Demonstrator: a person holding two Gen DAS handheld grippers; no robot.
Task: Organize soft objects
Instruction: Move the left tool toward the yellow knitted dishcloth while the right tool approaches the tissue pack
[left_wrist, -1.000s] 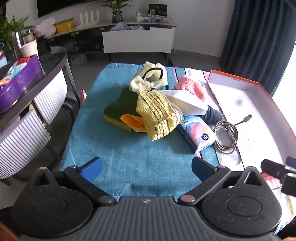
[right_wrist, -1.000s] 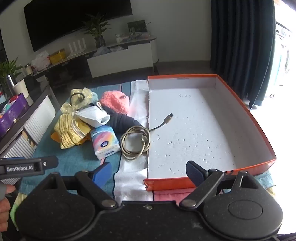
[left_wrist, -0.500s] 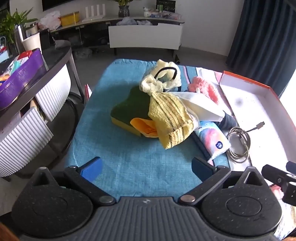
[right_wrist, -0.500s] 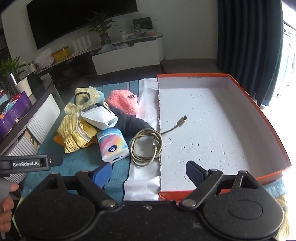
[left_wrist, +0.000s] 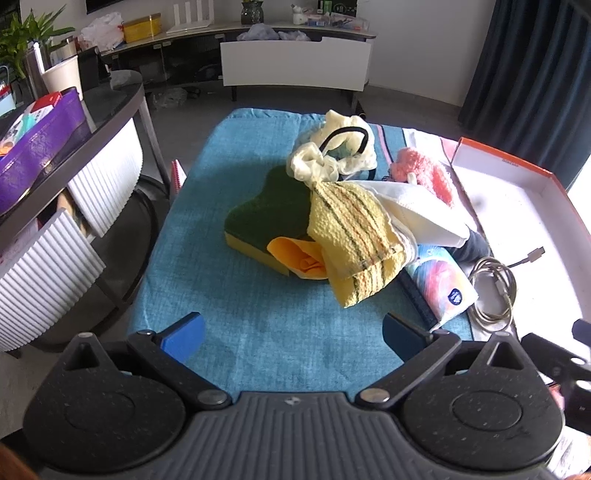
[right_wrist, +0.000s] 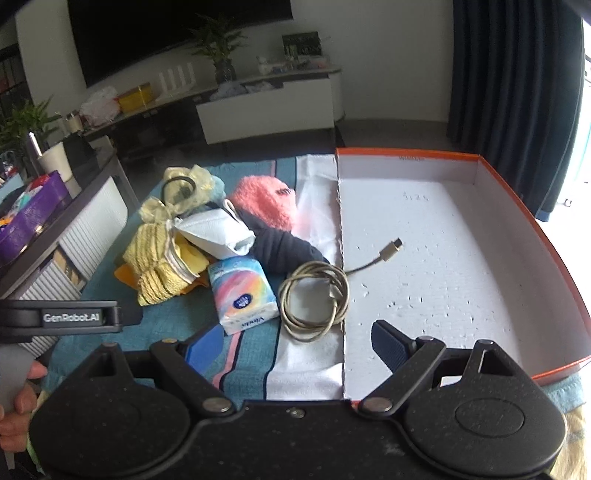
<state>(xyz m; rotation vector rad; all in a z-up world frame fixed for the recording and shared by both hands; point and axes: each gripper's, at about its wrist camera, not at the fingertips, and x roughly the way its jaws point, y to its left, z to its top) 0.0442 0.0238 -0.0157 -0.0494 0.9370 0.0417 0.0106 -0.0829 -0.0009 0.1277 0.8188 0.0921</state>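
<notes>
Left gripper (left_wrist: 293, 332): fingers spread wide, holding nothing, above the blue cloth (left_wrist: 229, 317). Right gripper (right_wrist: 295, 341): fingers likewise wide apart and unloaded, straddling the near-left edge of the orange box (right_wrist: 554, 251). Ahead lies the soft pile: yellow knitted cloth (left_wrist: 354, 236) over the green sponge (left_wrist: 269, 218), white mask (right_wrist: 218, 232), pink fluffy item (right_wrist: 266, 203), tissue pack (right_wrist: 242, 291) just beside the coiled cable (right_wrist: 314, 299).

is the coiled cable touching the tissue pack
Apart. The right wrist view shows a thin strip of cloth between the coiled cable and the tissue pack; they lie side by side.
</notes>
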